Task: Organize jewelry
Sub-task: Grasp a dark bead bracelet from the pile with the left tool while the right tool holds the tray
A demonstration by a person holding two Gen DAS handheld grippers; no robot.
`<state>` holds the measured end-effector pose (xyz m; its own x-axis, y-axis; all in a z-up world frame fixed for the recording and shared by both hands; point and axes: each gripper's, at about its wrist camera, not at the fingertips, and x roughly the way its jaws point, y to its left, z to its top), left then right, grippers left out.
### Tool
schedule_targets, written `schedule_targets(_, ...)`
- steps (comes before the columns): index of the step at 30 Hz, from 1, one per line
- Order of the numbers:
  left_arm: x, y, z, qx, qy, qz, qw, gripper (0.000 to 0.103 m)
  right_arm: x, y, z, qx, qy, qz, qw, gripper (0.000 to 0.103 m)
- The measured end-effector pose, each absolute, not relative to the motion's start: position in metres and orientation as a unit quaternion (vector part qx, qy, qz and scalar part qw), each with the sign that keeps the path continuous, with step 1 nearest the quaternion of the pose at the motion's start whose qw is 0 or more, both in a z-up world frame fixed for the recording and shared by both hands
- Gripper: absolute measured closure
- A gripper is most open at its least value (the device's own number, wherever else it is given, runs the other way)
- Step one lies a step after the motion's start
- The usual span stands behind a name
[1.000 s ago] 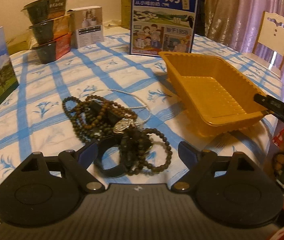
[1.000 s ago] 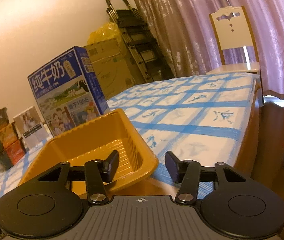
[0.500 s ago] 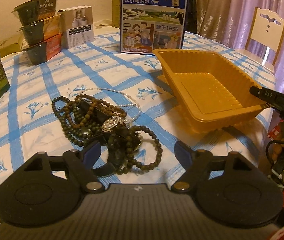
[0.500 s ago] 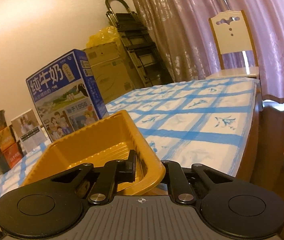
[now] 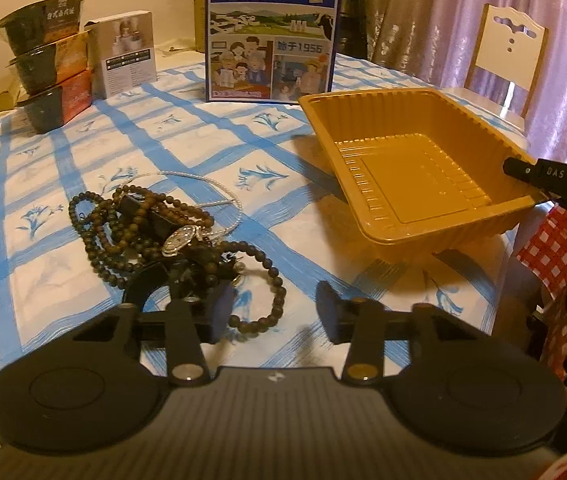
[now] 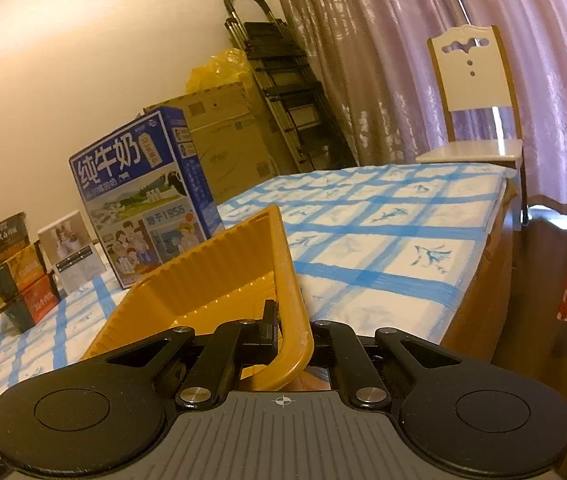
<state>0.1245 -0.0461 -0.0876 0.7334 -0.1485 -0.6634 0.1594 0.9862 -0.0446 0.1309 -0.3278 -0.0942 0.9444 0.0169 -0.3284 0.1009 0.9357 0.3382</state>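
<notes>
Left wrist view has your whole job laid out: the tangled heap of dark wooden bead strings, thin pearl strand and silver-faced wristwatch (image 5: 155, 236) lies on the blue-and-white checked cloth of the surface (image 5: 35, 248), and not 1 piece is in the ribbed orange plastic tray (image 5: 415, 172). That tray is empty, so the sorting itself has not started.

Your right claw (image 6: 291, 332) is clamped tight on the tray's near rim, 1 finger inside the wall and 1 outside, and the tray tips up at that corner. Your left claw (image 5: 273, 312) is closing right now, at a middling gap. Its left finger (image 5: 215, 312) sits at the near edge of the heap, but I cannot tell whether any strand is caught; between the pads you mostly see bare cloth.

Room next. The tray's gripped corner hangs near the surface's edge, with the floor and a red checked cloth (image 5: 551, 244) just beyond, so I'd judge it safer to draw it inward. Open cloth runs between heap and tray, a clear lane. The blue milk carton (image 5: 271, 32) stands just behind the tray's far rim, and the stacked dark noodle bowls (image 5: 47, 76) are well apart at far left.
</notes>
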Motion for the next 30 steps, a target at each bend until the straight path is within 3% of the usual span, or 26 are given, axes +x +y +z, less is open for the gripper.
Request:
schedule_targets(16,0.137,-0.033,-0.092,0.033,0.360,-0.038,0.932,0.076,0.124,-0.321,-0.088,0.161,0.168,0.011,0.972,0.097)
schedule_targets(23,0.141,-0.028,-0.098,0.019,0.375,-0.036,0.926,0.096,0.124,-0.320,-0.088,0.160,0.170,0.014,0.972,0.097)
schedule_targets(30,0.137,-0.028,-0.078,0.002,0.349,-0.045,0.936,0.096,0.124,-0.316,-0.087,0.156,0.170,0.019,0.973,0.097)
